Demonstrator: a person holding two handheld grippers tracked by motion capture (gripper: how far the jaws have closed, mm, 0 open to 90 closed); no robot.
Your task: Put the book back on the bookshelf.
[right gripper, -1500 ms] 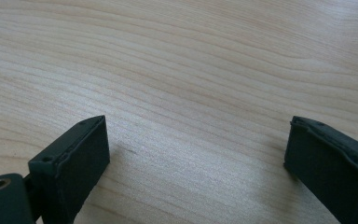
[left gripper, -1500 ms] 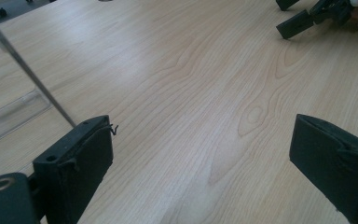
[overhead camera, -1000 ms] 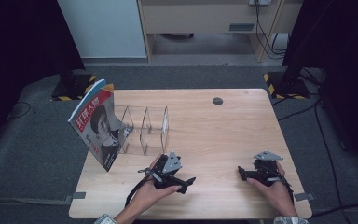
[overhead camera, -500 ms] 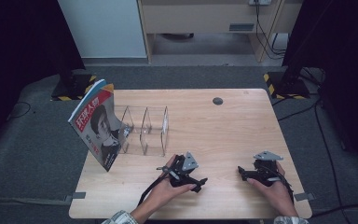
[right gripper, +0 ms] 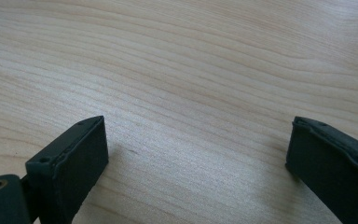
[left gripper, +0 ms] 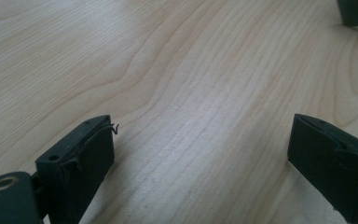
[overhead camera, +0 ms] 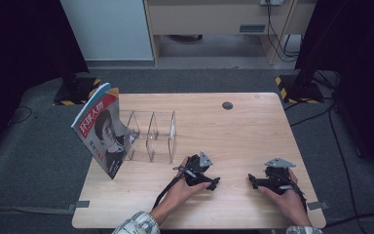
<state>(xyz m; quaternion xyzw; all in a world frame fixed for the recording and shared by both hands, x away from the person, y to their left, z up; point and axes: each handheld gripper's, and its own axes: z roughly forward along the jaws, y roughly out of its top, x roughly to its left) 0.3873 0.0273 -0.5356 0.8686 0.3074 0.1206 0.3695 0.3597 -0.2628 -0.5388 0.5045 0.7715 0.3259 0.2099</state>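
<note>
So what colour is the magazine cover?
Mostly red, with a black-and-white portrait; the magazine shows best in the high view.

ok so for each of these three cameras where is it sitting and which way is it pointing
High view: fixed above the near edge, looking forward and down at the table, magazine and clear rack; forearms, left gripper, right gripper.
Left gripper view: rides the left gripper, facing bare wood; open jaws.
Right gripper view: rides the right gripper, facing bare wood; open jaws.
Shared: the tabletop.
</note>
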